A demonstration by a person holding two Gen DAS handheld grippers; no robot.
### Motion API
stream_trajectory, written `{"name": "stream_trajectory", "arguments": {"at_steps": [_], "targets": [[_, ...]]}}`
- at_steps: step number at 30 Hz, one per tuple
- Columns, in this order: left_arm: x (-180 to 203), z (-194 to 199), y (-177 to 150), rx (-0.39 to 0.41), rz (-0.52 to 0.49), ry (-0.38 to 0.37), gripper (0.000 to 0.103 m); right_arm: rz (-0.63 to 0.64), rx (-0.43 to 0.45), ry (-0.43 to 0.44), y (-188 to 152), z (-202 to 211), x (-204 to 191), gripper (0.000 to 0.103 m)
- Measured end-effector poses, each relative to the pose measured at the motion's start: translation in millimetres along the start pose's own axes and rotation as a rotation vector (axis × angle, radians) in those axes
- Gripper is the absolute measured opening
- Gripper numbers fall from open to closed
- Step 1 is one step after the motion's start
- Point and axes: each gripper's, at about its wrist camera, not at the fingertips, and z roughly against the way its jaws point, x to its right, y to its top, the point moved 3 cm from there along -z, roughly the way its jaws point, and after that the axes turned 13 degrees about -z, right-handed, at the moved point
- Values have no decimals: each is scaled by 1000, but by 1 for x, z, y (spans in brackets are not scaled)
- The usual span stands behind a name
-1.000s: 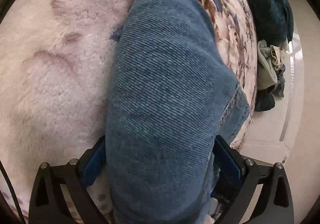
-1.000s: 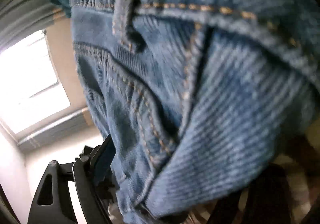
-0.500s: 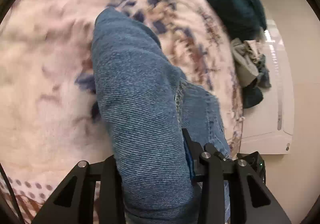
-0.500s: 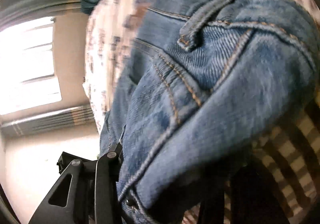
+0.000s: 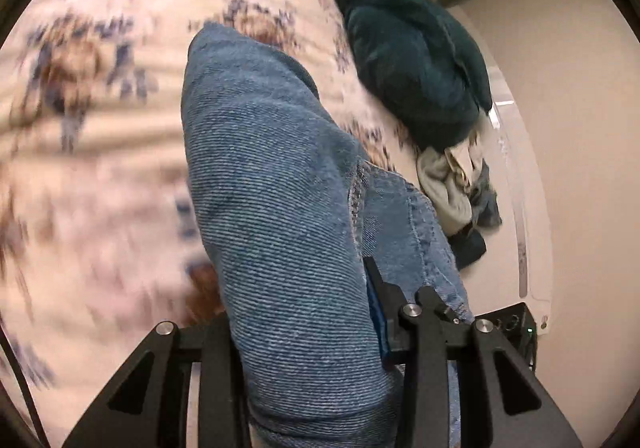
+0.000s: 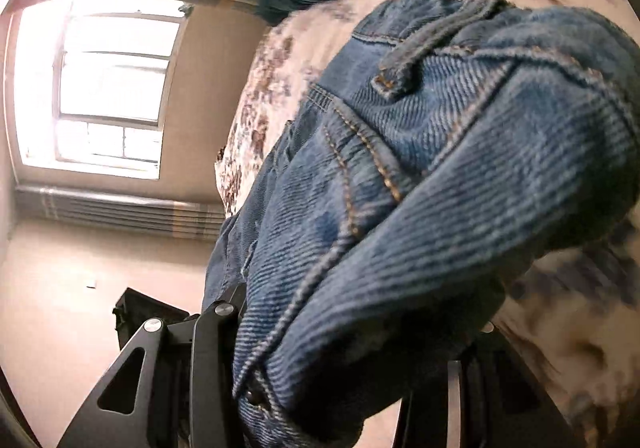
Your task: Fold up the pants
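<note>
Left wrist: ribbed denim pants (image 5: 280, 228) bunched over plush floral blanket (image 5: 100, 108).

L tool (image 5: 310, 328) clamped on blue jeans (image 5: 280, 188), lifted over floral blanket (image 5: 100, 108); dark green garment (image 5: 408, 60) beyond.

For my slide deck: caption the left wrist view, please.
Left gripper clamps blue jeans above a floral blanket.

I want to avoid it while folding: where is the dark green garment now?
In the left wrist view the dark green garment lies upper right, on the floral blanket's edge, beyond the jeans and above a small clothes pile.
</note>
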Motion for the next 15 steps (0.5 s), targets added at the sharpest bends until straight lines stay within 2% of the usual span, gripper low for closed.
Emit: {"name": "stream_trajectory", "arguments": {"at_steps": [3, 8, 15], "targets": [[-32, -1, 51, -5, -33, 18, 34, 20, 20, 7, 13, -37, -20, 45], [-91, -7, 128, 1, -85, 54, 34, 21, 39, 46, 47, -128, -60, 45], [-178, -47, 208, -8, -99, 78, 34, 65, 19, 63, 111, -268, -96, 45]]}}
